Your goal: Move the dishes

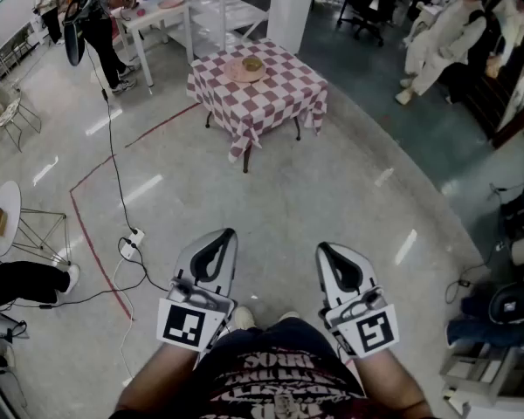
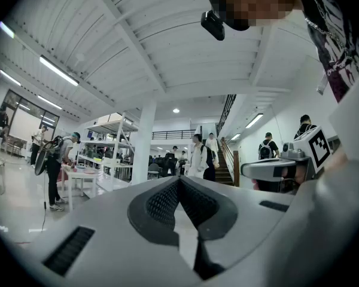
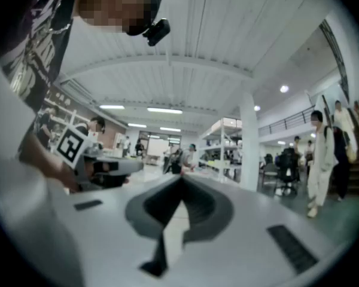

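Left hand-held gripper [image 1: 228, 232] closed, checkered table [image 1: 275, 94] ahead

1. The left gripper [image 1: 224, 234] and the right gripper [image 1: 325, 250] have smooth, pale grey-white shells that taper to rounded tips. Each has a dark teardrop-shaped hollow lined in black.
2. Behind each shell sits a cube. The left cube [image 1: 190, 326] and the right cube [image 1: 374, 332] bear black-and-white square markers.
3. In the left gripper view the pads [image 2: 161, 203] are dark grey with a fine gridded texture. Dark ribbed slots [image 2: 69, 250] are set into the pale shell.
4. The person wears a dark T-shirt [image 1: 275, 378] printed with reddish and white lettering, and a thin chain [image 2: 329, 40] lies over it.
5. A small black camera [image 2: 212, 24] is mounted at the head.
6. Pale shoe tips [image 1: 243, 318] show below.
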A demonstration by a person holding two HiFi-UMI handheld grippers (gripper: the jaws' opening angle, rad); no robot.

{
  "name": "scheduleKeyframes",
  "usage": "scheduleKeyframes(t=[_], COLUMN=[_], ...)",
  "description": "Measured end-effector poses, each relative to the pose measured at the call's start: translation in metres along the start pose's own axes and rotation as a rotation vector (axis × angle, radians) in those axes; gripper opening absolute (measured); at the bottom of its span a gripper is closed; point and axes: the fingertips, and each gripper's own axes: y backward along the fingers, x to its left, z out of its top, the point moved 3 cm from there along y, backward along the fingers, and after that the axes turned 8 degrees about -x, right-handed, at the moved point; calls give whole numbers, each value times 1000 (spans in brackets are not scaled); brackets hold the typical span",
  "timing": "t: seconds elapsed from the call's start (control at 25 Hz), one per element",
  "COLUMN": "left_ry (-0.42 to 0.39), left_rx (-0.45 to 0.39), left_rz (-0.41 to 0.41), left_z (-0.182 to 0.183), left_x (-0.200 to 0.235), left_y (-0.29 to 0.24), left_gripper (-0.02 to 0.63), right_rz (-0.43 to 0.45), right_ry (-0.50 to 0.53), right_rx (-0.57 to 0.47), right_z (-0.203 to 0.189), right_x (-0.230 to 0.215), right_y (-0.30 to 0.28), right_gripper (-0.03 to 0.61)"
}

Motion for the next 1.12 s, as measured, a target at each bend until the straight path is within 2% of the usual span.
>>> scheduleKeyframes(t=[0.2,0.36,0.48,0.56,0.76,0.92,1.12], left_ry=[81,65,101,87,79,64,52], left_rx=[13,34,39,37,45,52,53], left_rz=[40,33,70,87,116,141,124], left_z=[-22,-27,-33,-33,-30,-31,-32], left_x=[-7,-10,-5,-3,0,8,4], left_y=[-12,2,11,16,26,27,13], left_gripper=[28,28,28,28,28,28,28], right_rz=[-62,-77,-111,-126,-92,-67,-67], right_ry=[-27,-33,-44,-39,5,-24,-38], right_rx=[39,51,49,37,11,0,17], right_z=[-16,-14,-14,-9,-2,-6,-11], right_x=[-3,-2,-10,-12,-9,-6,-18], right_y=[10,24,29,29,23,15,13], right_gripper=[34,34,34,34,34,34,34])
